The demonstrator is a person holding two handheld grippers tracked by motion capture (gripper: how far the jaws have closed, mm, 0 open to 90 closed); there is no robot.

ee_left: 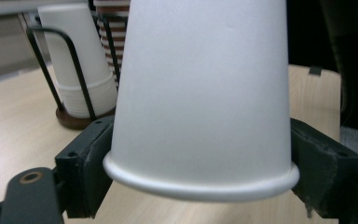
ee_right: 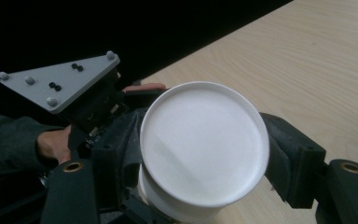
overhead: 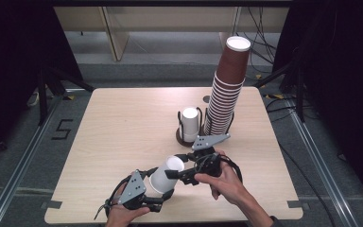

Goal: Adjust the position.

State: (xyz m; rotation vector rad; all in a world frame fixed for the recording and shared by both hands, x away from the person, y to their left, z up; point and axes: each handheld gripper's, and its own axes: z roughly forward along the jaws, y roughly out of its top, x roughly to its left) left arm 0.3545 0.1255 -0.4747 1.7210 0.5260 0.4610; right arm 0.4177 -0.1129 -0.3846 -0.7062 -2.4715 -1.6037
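Observation:
A white paper cup [overhead: 166, 174] lies on its side in the air above the near part of the wooden table [overhead: 123, 123], held from both ends. My left gripper [overhead: 160, 190] grips it near the wide rim; in the left gripper view both pads press on the cup [ee_left: 200, 93] just above its rolled rim. My right gripper [overhead: 178, 173] is shut on the narrow base end. In the right gripper view the cup's round base [ee_right: 204, 142] faces the camera between the two jaws. Behind it are the left gripper's grey plate [ee_right: 60, 81] and the hand that holds it.
A black wire holder with a short stack of white cups [overhead: 189, 124] stands at the table's middle right, also seen as the white stack [ee_left: 81, 70] in the left gripper view. A tall leaning stack of brown cups [overhead: 227, 94] rises right beside it.

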